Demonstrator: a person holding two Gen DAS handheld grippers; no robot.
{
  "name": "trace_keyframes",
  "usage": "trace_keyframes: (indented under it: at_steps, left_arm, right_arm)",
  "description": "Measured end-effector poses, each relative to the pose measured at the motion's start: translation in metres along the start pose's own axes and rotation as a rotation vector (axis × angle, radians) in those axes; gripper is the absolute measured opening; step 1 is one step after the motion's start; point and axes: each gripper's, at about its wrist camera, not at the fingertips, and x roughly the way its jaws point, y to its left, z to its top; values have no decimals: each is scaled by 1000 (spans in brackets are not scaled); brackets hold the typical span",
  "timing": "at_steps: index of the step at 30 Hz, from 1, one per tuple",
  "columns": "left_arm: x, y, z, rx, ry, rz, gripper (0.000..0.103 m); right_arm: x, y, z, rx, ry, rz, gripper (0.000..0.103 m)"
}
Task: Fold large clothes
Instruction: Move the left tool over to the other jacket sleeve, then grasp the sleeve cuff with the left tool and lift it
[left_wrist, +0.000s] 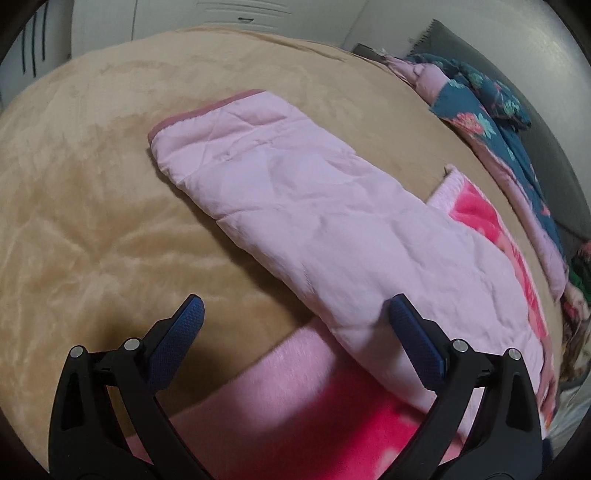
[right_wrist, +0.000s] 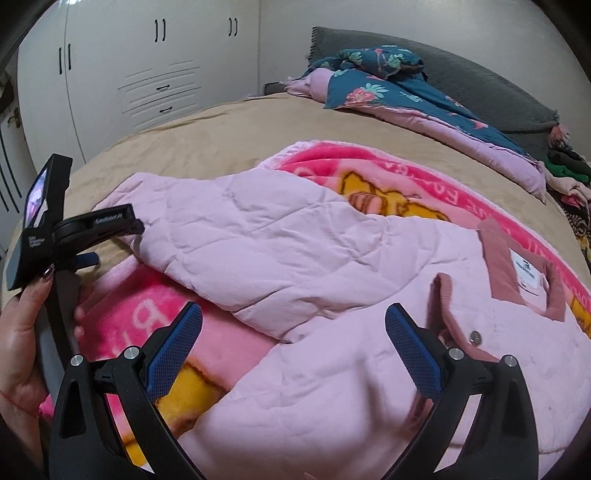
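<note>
Pink and puffy, the jacket (right_wrist: 295, 258) lies spread on a bright pink blanket (right_wrist: 147, 314) on the bed (left_wrist: 92, 184), one sleeve (left_wrist: 277, 192) stretched out. It looks soft, light and a bit slippery. Both the left gripper (left_wrist: 295, 314) and the right gripper (right_wrist: 293, 321) are wide apart and hold nothing. A good spot to pinch is the sleeve's cuff (left_wrist: 207, 107) or the collar (right_wrist: 517, 269).

close wrist views (shared jacket (left_wrist: 332, 229))
</note>
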Motion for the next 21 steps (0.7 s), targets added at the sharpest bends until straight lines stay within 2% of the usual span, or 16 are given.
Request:
trace_keyframes:
  at_steps: [7, 13, 21]
  left_arm:
    - [16, 13, 11, -75, -2, -34, 94]
    - [25, 16, 25, -96, -44, -46, 94]
    - [27, 36, 39, -162, -107, -158, 93]
  right_arm:
    - [0, -13, -7, 42, 0, 14, 99]
    - [-7, -24, -8, 61, -20, 1, 99]
    - [-17, -38, -15, 123, -44, -25, 99]
